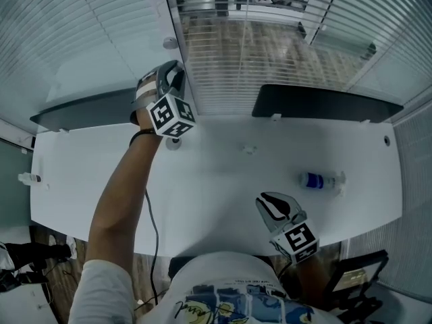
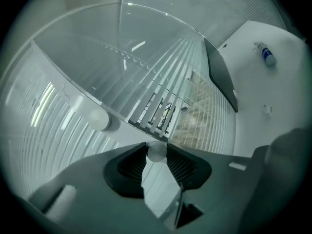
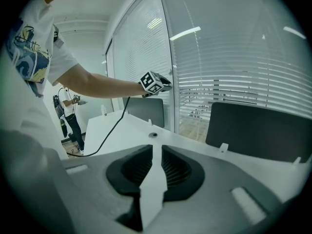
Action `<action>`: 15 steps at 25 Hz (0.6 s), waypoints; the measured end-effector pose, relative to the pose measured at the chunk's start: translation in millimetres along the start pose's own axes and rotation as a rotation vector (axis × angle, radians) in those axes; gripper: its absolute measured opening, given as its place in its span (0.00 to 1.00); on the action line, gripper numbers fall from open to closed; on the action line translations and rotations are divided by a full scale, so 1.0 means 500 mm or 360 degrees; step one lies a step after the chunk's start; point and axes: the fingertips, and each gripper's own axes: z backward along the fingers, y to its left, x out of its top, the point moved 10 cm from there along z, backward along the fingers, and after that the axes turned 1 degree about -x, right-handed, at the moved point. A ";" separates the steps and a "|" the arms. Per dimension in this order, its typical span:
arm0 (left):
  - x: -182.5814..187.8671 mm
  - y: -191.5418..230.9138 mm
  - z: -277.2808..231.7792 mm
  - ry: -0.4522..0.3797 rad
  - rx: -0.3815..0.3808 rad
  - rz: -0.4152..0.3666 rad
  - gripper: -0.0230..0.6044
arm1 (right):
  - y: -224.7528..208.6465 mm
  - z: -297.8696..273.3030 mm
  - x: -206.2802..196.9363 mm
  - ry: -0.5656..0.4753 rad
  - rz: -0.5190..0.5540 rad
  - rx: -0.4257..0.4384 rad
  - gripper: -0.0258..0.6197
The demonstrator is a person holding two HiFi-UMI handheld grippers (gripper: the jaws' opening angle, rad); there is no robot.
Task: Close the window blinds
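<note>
The window blinds (image 1: 270, 59) hang behind the white desk (image 1: 223, 181); their slats stand partly open, and the street shows through. Left of the frame the slats (image 1: 74, 39) lie flat. My left gripper (image 1: 177, 69) is raised to the window frame. In the left gripper view its jaws (image 2: 157, 152) are shut on a small round white knob (image 2: 157, 150). A second round knob (image 2: 100, 120) sits further along the frame. My right gripper (image 1: 268, 200) rests low over the desk's near edge, open by a narrow gap (image 3: 156, 152), with nothing between its pads.
Two dark panels (image 1: 324, 103) (image 1: 88, 110) stand at the desk's far edge. A blue-capped bottle (image 1: 317, 180) lies on the desk at the right. A black cable (image 1: 152, 235) hangs from the left arm. A person (image 3: 70, 116) stands far off in the room.
</note>
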 end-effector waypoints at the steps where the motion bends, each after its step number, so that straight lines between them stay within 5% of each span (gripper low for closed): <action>1: -0.001 0.001 0.002 -0.0008 -0.0001 0.0047 0.25 | 0.000 0.000 -0.001 -0.0001 -0.0002 0.0002 0.11; 15: -0.023 0.025 0.015 -0.0115 -0.0005 0.1207 0.25 | 0.002 -0.002 -0.002 -0.0010 -0.0013 0.0003 0.11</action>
